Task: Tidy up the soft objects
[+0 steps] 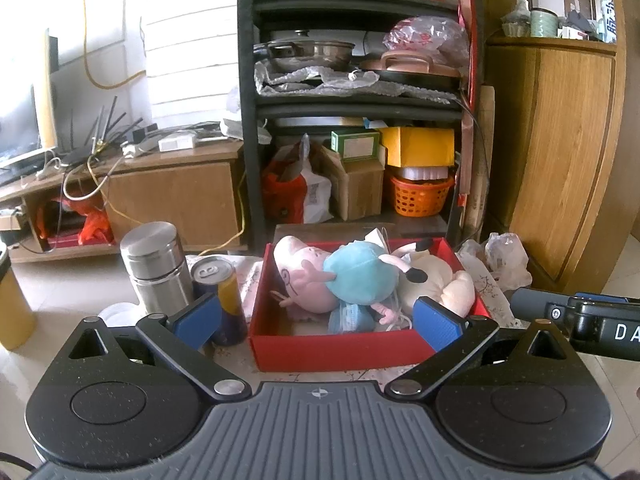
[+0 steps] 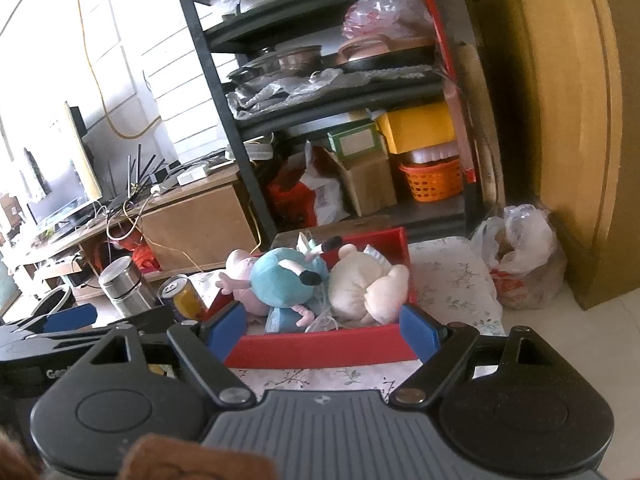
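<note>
A red box (image 1: 332,350) (image 2: 320,350) sits on a floral cloth. Inside lie a pink and blue pig plush (image 1: 320,276) (image 2: 276,276), a cream dog plush with black patches (image 1: 432,276) (image 2: 360,284) and blue face masks (image 1: 350,318). My left gripper (image 1: 318,320) is open and empty, its blue pads (image 1: 200,318) just before the box's near wall. My right gripper (image 2: 322,330) is open and empty, also in front of the near wall. The right gripper's body shows at the right edge of the left wrist view (image 1: 580,316).
A steel flask (image 1: 154,268) (image 2: 122,284) and a drink can (image 1: 222,296) (image 2: 182,296) stand left of the box. A plastic bag (image 1: 504,260) (image 2: 520,256) lies to its right. A black shelf rack (image 1: 360,100) and wooden cabinet (image 1: 560,140) stand behind.
</note>
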Available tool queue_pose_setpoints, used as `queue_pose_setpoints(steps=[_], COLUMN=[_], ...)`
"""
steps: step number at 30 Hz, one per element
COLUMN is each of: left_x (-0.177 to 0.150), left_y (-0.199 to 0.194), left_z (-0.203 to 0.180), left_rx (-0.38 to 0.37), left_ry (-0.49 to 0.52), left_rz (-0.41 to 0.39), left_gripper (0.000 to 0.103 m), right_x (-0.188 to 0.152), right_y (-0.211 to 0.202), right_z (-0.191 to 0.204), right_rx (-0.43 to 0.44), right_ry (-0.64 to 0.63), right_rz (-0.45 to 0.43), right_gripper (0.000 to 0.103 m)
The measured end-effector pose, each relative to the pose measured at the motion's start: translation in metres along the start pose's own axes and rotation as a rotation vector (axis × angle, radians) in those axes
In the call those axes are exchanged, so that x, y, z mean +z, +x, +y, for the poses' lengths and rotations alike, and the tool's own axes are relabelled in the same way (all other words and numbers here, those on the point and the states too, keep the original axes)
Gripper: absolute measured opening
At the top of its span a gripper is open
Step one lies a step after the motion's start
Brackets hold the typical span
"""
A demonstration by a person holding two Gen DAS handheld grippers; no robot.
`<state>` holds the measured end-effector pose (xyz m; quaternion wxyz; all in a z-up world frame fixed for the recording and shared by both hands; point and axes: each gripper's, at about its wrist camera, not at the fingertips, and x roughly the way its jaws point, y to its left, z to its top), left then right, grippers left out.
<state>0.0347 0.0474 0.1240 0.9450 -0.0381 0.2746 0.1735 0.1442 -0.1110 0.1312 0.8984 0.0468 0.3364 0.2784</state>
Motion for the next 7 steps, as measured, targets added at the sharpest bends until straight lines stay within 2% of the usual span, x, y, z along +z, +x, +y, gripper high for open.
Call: queue_pose_setpoints(steps=[7], left_x=[0.0000], left_y=[0.0016], left_z=[-0.0001], left_rx=[0.001], left_ry=[-0.001], left_rz=[0.013], left_gripper=[0.097], right_x=[0.0000], right_y=[0.0006], right_z=[0.0019], right_rx=[0.001], right_ry=[-0.005], right_rz=[0.014], right_gripper=[0.057])
